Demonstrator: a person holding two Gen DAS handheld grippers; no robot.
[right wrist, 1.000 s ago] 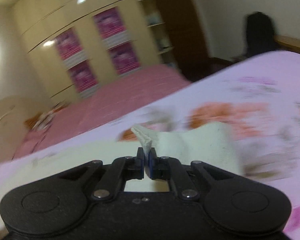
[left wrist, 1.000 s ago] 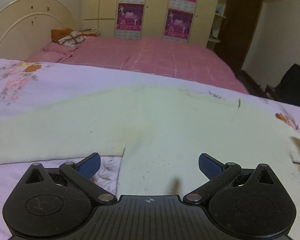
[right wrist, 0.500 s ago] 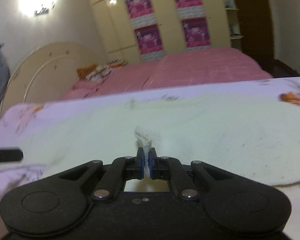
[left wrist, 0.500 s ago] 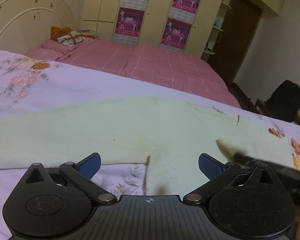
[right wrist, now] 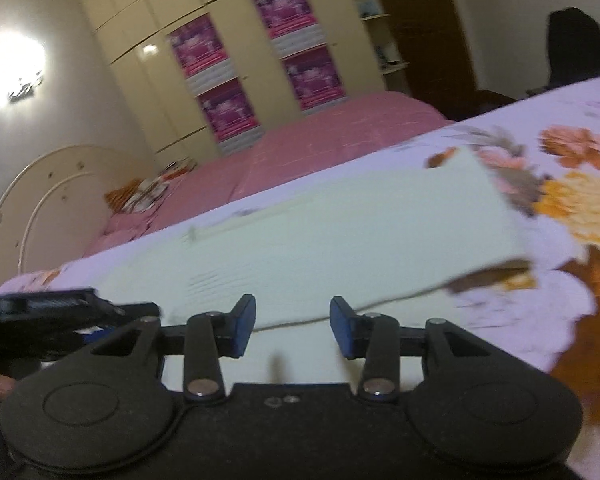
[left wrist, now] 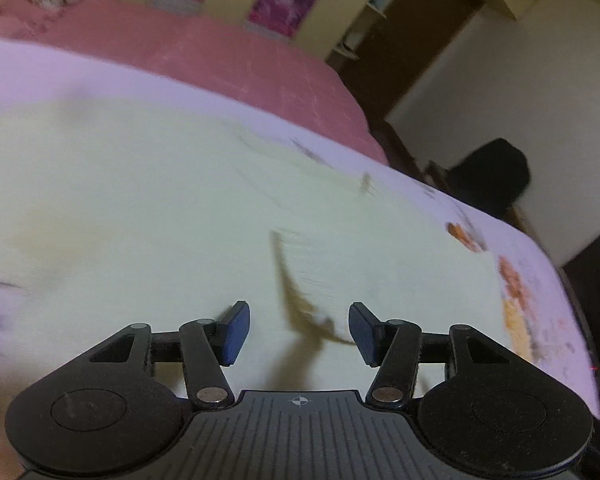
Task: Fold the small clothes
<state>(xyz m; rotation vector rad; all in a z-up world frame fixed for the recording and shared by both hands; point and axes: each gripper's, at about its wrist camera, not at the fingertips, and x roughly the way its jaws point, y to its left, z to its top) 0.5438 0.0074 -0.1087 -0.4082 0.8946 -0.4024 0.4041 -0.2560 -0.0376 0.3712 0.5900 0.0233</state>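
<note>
Pale cream knitted garment (left wrist: 140, 184) lies flat on the floral lilac bedspread (right wrist: 560, 312), its folded-over edge between the left gripper (left wrist: 298, 330) pads. Those jaws are closing, not yet pinching. The right gripper (right wrist: 292, 326) is opening, holding nothing.

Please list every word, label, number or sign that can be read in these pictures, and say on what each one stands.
No text can be read.
Magenta posters on the wardrobe doors: some print, too blurred to read.
Left claw, body: a small crosshair mark, no letters.
Right claw, body: no letters visible.
Cream garment and floral bedsheet: no label or writing visible.
</note>
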